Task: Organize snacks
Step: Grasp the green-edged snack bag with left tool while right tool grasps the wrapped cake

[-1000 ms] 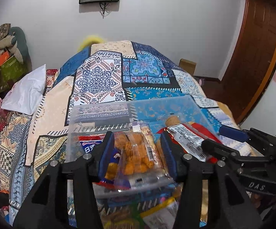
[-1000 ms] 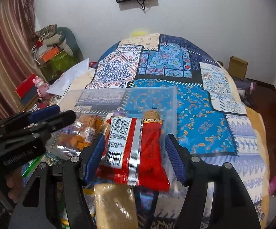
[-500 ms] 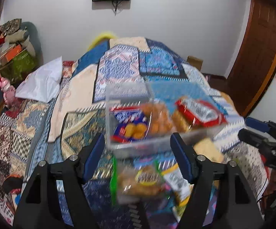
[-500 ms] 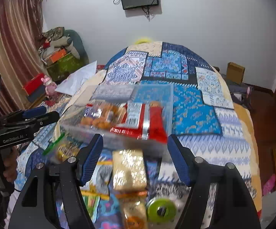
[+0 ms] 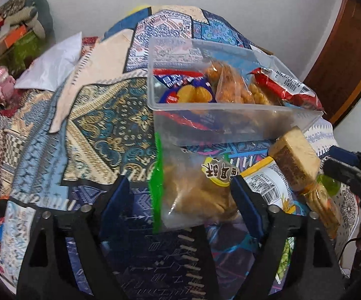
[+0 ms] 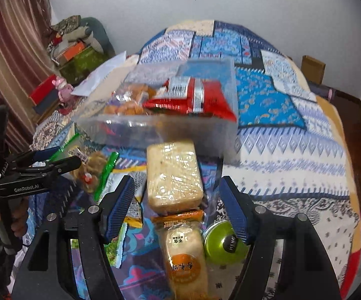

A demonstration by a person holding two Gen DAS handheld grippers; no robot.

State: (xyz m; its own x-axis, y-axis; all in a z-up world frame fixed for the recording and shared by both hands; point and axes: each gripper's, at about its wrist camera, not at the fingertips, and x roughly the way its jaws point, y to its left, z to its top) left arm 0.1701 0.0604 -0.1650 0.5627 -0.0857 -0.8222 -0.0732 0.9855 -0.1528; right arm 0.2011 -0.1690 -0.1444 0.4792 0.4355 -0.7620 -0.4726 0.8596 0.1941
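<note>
A clear plastic box (image 5: 230,122) stands on the patterned bedspread, holding a blue biscuit pack (image 5: 187,92), a clear bag of orange snacks (image 5: 227,85) and a red pack (image 5: 282,85). My left gripper (image 5: 179,182) hangs in front of it, its jaws opening around a green-edged bag of brown snacks (image 5: 192,190); the left pad stands clear of the bag. My right gripper (image 6: 177,180) is open over a beige wrapped cake (image 6: 174,177), with an orange-labelled pack (image 6: 185,250) and a green round tin (image 6: 222,242) closer to the camera. The box (image 6: 155,130) lies just beyond.
More loose packs lie beside the box: a yellow-edged white pack (image 5: 267,182) and a green pea pack (image 6: 116,245). A white pillow (image 5: 53,65) and a pink toy (image 5: 4,85) sit left. A wooden door (image 5: 342,50) is right. A person's hand (image 6: 0,215) holds the left tool.
Both grippers held packs over the box a second ago, the left a clear snack bag, the right the red pack. Both let go, opened wider and drew back down over the loose snacks.
</note>
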